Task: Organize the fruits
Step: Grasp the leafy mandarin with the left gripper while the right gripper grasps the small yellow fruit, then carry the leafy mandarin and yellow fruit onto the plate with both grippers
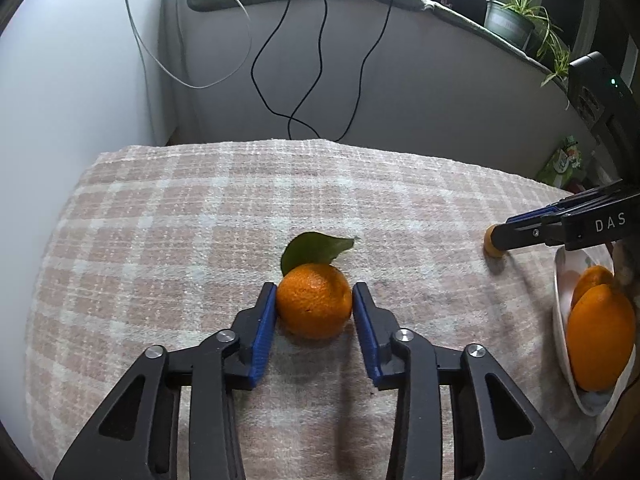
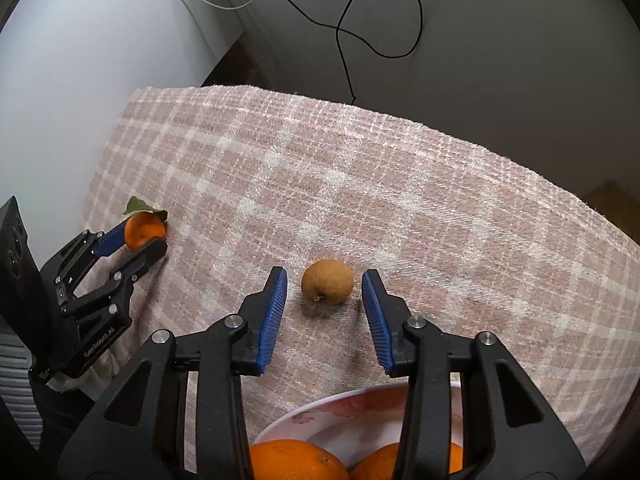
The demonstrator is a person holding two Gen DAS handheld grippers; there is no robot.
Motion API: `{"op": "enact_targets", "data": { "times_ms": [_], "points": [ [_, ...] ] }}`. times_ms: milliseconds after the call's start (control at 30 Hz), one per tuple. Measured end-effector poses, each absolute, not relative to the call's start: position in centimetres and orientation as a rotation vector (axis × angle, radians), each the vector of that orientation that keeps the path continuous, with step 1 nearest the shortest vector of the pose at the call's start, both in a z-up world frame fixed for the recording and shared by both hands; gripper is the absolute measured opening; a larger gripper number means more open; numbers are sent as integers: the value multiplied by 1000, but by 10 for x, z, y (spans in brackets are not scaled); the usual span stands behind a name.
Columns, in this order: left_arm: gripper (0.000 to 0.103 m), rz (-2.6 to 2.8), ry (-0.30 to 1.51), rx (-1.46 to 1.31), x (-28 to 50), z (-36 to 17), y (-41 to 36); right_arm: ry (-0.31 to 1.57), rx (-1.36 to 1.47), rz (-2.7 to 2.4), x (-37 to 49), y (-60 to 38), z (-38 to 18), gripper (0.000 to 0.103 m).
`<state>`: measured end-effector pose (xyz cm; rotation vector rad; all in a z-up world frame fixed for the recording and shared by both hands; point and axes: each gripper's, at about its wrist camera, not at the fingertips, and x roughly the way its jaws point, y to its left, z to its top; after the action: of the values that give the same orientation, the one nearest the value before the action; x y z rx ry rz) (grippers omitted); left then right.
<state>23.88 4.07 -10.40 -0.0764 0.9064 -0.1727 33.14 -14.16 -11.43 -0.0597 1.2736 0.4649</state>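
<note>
Left wrist view: one mandarin (image 1: 314,300) with one leaf (image 1: 314,251) sits on the checked cloth (image 1: 180,220) over the worktop, and the left gripper (image 1: 314,300) has its jaws closed in on it, blue pads (image 1: 264,330) touching both sides. At the right edge, one white bowl (image 1: 562,344) holds two oranges (image 1: 600,336).

Right wrist view: one small brown fruit (image 2: 327,281) lies on the cloth between the right gripper's (image 2: 324,286) jaws, which stand wide, clear of it. Just below, the bowl's rim shows two oranges again. Far left, the mandarin sits in the left gripper.
</note>
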Motion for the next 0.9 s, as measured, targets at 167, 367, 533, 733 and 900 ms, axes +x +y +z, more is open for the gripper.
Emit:
{"op": "enact_targets", "data": {
  "times_ms": [167, 367, 533, 733, 900],
  "points": [
    [36, -174, 901, -60, 240, -105, 40, 1283, -72, 452, 337, -138, -117, 41],
    [35, -176, 892, -57, 240, -105, 38, 1310, -98, 460, 342, -132, -122, 30],
    [35, -179, 881, -56, 238, -105, 37, 1288, -112, 450, 338, -131, -120, 29],
    [34, -176, 874, -57, 229, -102, 40, 1262, -103, 454, 335, -133, -114, 29],
    [34, -176, 861, -61, 219, -94, 39, 1234, -92, 467, 329, -137, -105, 29]
  ]
}}
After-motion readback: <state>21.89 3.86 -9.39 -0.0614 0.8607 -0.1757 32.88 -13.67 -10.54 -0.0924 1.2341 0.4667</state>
